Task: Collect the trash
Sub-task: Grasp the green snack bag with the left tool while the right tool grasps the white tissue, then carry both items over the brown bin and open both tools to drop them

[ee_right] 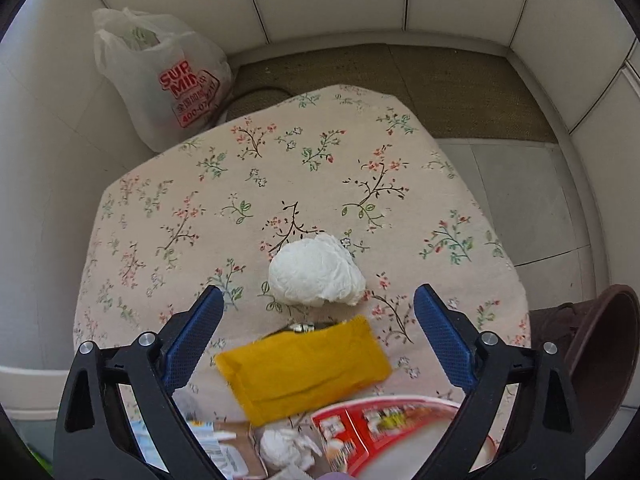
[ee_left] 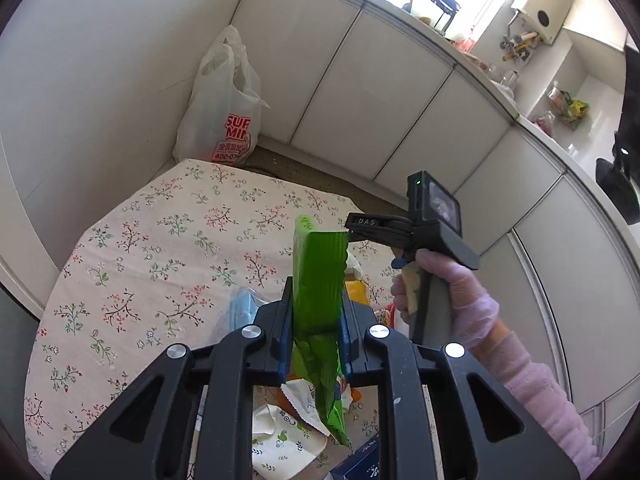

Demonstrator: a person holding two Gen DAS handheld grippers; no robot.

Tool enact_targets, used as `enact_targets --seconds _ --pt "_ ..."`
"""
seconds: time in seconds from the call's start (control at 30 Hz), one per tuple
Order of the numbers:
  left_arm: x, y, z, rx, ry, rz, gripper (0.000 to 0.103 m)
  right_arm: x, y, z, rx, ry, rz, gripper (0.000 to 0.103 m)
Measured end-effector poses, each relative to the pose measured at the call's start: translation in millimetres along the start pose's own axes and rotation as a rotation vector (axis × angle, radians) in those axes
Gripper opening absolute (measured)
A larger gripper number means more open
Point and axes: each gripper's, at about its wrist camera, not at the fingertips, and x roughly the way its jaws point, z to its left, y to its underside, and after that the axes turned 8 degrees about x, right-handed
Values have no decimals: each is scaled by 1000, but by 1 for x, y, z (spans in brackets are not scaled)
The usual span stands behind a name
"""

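Holding the green wrapper (ee_left: pixel 318 280) pinched in your left gripper (ee_left: pixel 316 328) above the bench (ee_left: pixel 132 240), carry it to the white plastic bag (ee_left: pixel 224 112) on the floor at far left and release over its mouth. Your right gripper (ee_right: pixel 318 320), spread wide and empty, hangs over the crumpled tissue (ee_right: pixel 316 274) and yellow packet (ee_right: pixel 304 368); centre on one item before closing.

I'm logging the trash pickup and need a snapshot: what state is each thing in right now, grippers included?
Left gripper: shut on the green wrapper.
Green wrapper: held up off the table, crumpled below the pads.
Right gripper: open, above the table, holding nothing.
Tissue ball: crumpled, lying on the tablecloth.
Yellow packet: lying flat.
Plastic bag: upright on the floor, mouth open.
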Motion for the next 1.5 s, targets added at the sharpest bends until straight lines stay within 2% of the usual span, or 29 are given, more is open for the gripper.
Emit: enact_targets --seconds 0.13,0.2,0.27,0.33,0.4,0.5,0.6,0.9,1.17,1.37,1.5 --pt "-5 -6 11 -16 -10 -24 18 31 -6 6 16 61 32 85" --pt "-5 -9 13 -20 -18 -28 18 41 -6 8 25 54 75 73" --pt "-4 -9 16 -27 -25 -27 18 45 -4 12 12 58 108 67" --pt "-3 -10 20 -43 -22 -19 18 44 -1 16 -8 89 110 64" --pt "-1 -10 23 -55 -20 -12 18 45 5 18 -25 104 123 48" --pt "-1 -8 25 -61 -23 -7 18 43 10 15 -28 105 109 38" --pt "-2 -8 25 -58 -23 -6 18 33 16 12 -29 96 79 33" --pt "-6 -6 24 -61 -23 -7 18 -31 44 -1 -49 21 -37 31" --pt "-12 -2 14 -50 -28 -16 18 -104 73 -9 -95 -49 -185 32" --pt "-16 4 -1 -16 -30 -34 18 -159 109 -40 -99 -80 -354 32" --pt "-18 9 -16 23 -34 -51 18 -186 141 -62 -116 -27 -487 32"
